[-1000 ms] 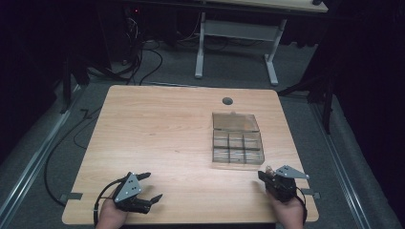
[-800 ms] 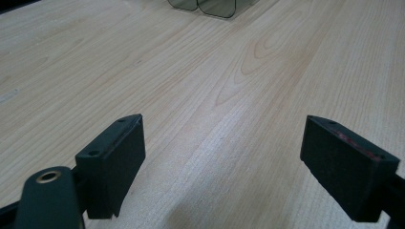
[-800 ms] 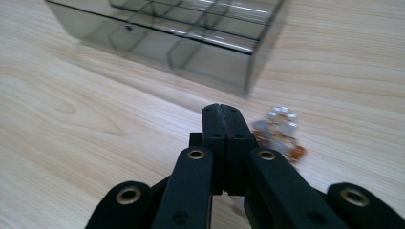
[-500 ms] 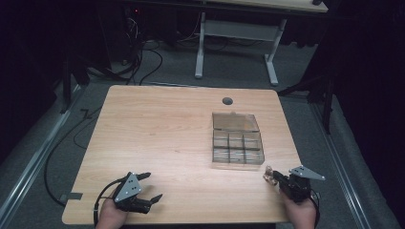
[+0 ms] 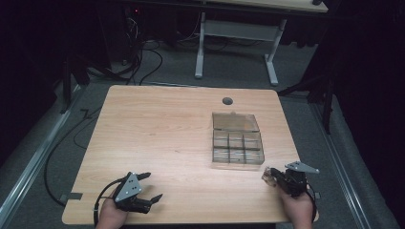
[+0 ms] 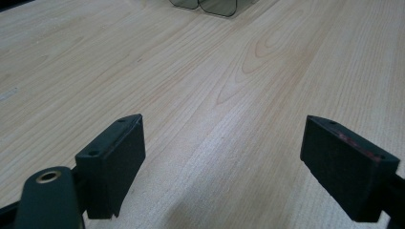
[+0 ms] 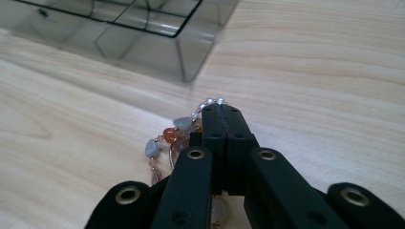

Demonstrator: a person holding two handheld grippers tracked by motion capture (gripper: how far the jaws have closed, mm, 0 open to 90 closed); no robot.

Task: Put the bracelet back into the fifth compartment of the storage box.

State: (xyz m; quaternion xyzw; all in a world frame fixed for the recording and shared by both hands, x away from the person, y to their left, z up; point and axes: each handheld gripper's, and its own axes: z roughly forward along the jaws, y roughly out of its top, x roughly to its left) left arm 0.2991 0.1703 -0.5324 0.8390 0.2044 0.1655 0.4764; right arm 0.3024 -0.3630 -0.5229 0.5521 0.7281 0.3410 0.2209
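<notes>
In the right gripper view we note the right gripper [image 7: 220, 110] clenched on a beaded bracelet [image 7: 165, 143], just short of the clear compartment box [image 7: 191, 47], whose visible cells look empty. The left gripper [image 6: 224, 162] gapes over the bare table [image 6: 200, 76].

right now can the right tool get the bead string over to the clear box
Probably yes. The right tool is shut on the bead string, and the clear box sits open-topped just ahead of it, with bare table between them.
</notes>
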